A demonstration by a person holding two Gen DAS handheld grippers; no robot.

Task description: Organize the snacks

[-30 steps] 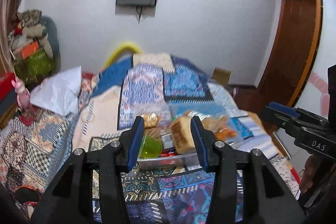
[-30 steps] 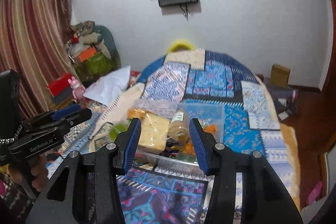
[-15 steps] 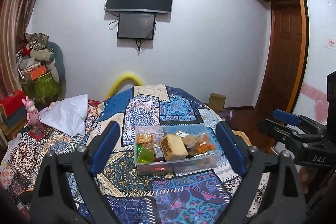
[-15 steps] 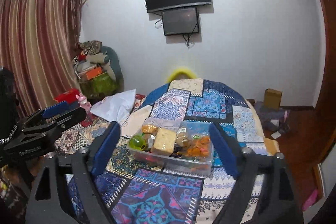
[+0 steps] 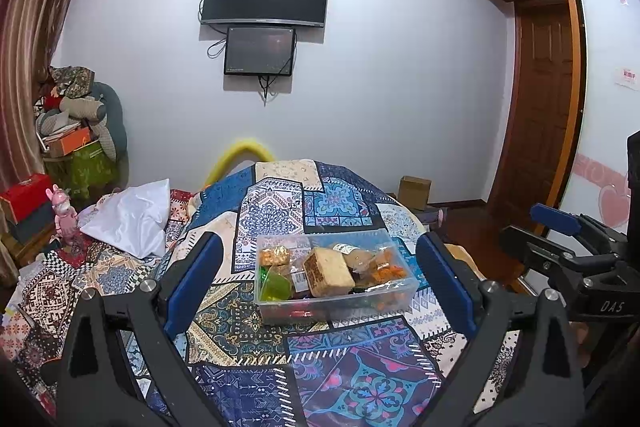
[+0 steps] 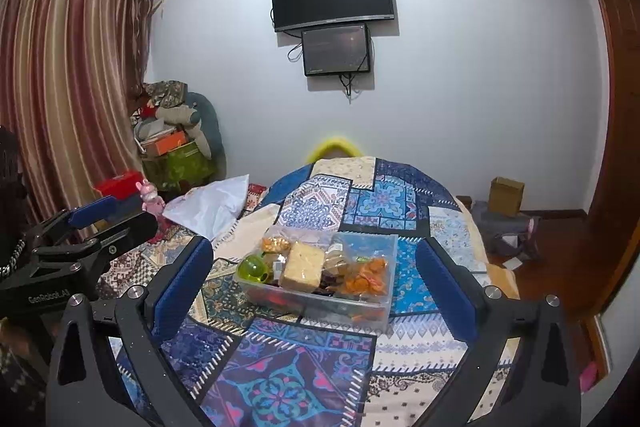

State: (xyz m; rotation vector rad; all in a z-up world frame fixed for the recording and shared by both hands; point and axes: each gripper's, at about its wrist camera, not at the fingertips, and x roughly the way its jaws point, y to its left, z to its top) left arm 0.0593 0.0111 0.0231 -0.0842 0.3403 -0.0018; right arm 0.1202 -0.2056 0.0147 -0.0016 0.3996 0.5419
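The snacks (image 5: 326, 269) are seen gathered in a clear bin (image 5: 280, 303) on the bed (image 5: 360, 379), ahead of both tools. The left tool (image 5: 316, 281) and right tool (image 6: 310, 277) are held released and empty. Sorting finished or pending cannot be told.

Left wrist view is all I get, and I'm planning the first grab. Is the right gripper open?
Observer: Yes. The right gripper is wide open, and the snack box sits framed between its fingers with nothing touching it.
Operator: Any clutter over there that I can't make out?
Observer: A grey bundle lies on the floor right beside the cardboard box.
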